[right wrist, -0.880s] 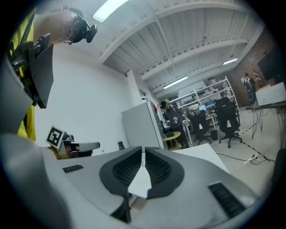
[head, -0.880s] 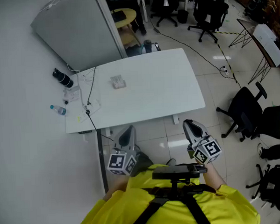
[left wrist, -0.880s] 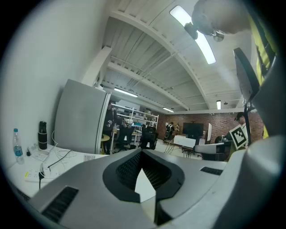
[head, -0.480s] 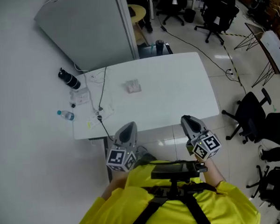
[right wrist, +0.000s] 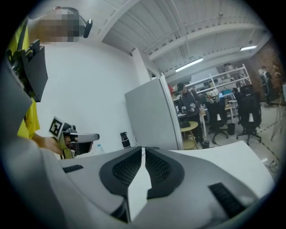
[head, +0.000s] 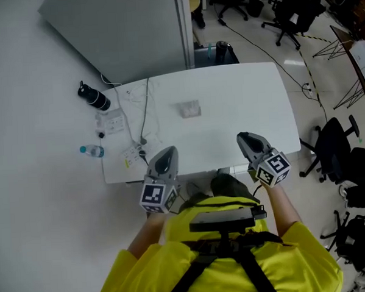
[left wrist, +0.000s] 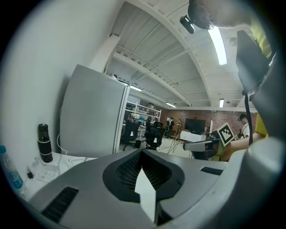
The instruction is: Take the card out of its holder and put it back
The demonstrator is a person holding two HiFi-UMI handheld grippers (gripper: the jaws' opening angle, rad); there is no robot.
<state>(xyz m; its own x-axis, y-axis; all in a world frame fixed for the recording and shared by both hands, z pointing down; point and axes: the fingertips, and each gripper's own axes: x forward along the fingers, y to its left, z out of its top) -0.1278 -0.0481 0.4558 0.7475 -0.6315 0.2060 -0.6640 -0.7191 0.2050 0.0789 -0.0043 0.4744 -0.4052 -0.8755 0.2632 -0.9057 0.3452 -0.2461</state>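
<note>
A small clear card holder (head: 190,109) lies flat near the middle of the white table (head: 253,102); whether a card is inside is too small to tell. My left gripper (head: 163,157) hovers over the table's near edge at the left, jaws pressed together with nothing between them. My right gripper (head: 248,140) hangs over the near edge at the right, also shut and empty. Both are well short of the holder. In the left gripper view the jaws (left wrist: 142,154) meet at the tips; the right gripper view shows the same (right wrist: 143,150). Neither gripper view shows the holder.
A black flask (head: 93,96), a small water bottle (head: 92,151), papers (head: 111,122) and a cable (head: 145,111) crowd the table's left end. A grey partition (head: 127,29) stands behind the table. Black office chairs (head: 332,143) and floor cables lie to the right.
The person has stepped closer to the table. Both grippers, earlier short of the near edge, now reach over it. Their jaws stayed shut.
</note>
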